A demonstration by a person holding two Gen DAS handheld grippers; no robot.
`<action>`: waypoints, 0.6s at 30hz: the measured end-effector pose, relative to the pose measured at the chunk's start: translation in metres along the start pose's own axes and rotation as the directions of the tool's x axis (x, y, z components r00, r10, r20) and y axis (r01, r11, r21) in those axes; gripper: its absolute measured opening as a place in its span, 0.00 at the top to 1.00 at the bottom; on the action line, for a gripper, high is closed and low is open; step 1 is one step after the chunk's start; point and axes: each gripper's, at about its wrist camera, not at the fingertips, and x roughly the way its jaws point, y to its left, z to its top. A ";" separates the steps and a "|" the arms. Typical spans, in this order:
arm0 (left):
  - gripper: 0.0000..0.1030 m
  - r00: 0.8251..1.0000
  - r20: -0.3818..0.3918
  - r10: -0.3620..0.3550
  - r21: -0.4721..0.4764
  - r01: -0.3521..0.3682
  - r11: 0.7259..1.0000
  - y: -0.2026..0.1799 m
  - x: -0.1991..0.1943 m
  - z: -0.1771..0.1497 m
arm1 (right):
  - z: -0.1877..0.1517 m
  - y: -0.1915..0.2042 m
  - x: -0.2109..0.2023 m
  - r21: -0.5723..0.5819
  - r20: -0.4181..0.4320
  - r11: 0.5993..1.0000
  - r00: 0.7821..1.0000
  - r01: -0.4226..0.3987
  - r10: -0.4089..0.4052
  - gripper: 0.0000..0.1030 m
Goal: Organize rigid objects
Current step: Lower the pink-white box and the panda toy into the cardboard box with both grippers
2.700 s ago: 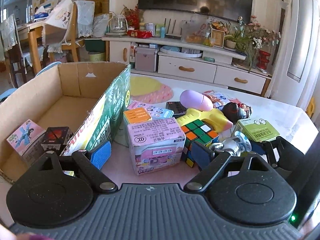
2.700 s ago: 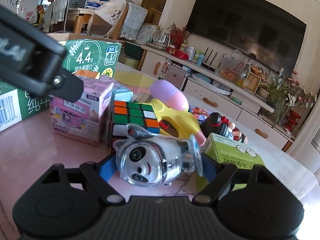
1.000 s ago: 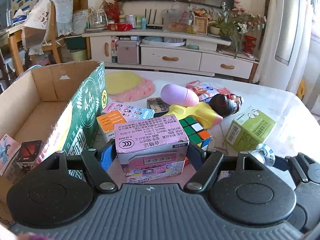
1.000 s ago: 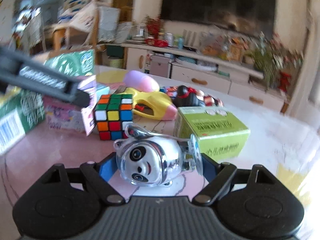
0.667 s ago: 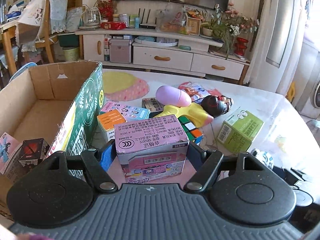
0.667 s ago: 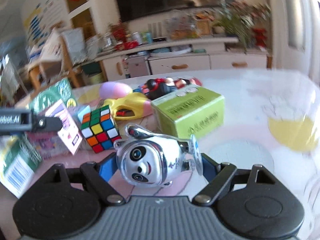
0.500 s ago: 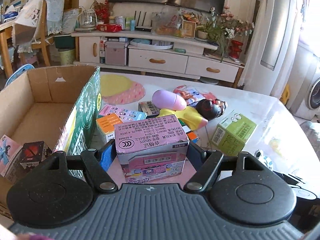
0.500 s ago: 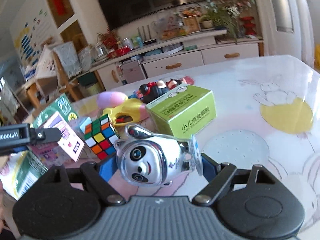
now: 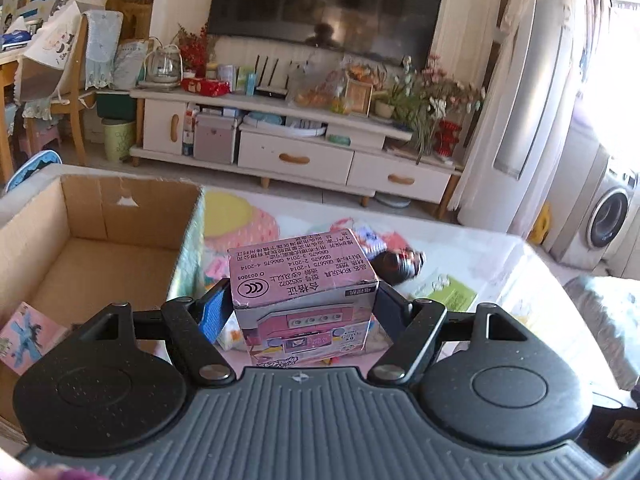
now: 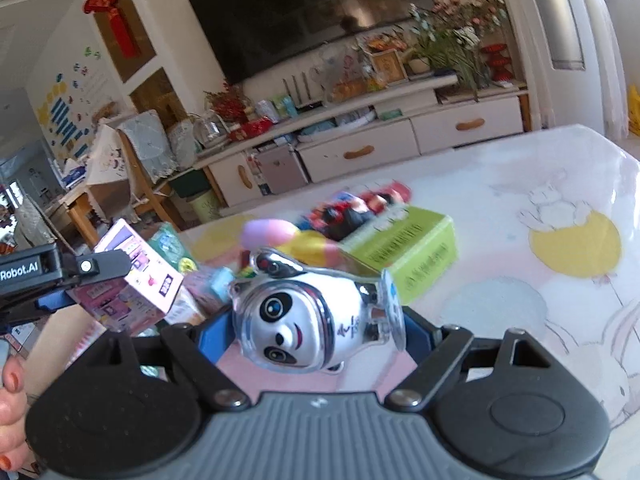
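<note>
Both grippers loaded: pink box in the left, panda in the right.

Left wrist view: left gripper [image 9: 302, 306] has its fingers [image 9: 214, 312] clamped on the sides of the pink box [image 9: 304, 284], which sits squarely between them at frame centre, printed label face up, clear of the bench [image 9: 532, 280]. Open carton [image 9: 96, 216] at left of frame, a pink card [image 9: 24, 332] lying in its lower left corner. Right wrist view: right gripper [image 10: 316, 330] fingers [image 10: 214, 334] clamped on the panda [image 10: 308, 320], held tilted between them at centre, face toward the camera, above the bench. Green box [image 10: 408, 248] behind it, upper right of the panda. Pink box also visible at left of frame in the other gripper.
</note>
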 end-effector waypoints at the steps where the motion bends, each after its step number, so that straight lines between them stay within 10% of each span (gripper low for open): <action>1: 0.10 1.000 0.009 0.004 -0.004 -0.004 1.000 0.002 -0.002 0.002 | 0.002 0.005 0.000 -0.009 0.004 1.000 1.000 -0.007 0.007 0.18; 18: 0.10 0.978 0.032 0.205 -0.148 -0.198 0.969 0.101 -0.002 0.049 | 0.038 0.146 0.038 -0.248 0.026 0.947 0.975 -0.206 0.219 0.18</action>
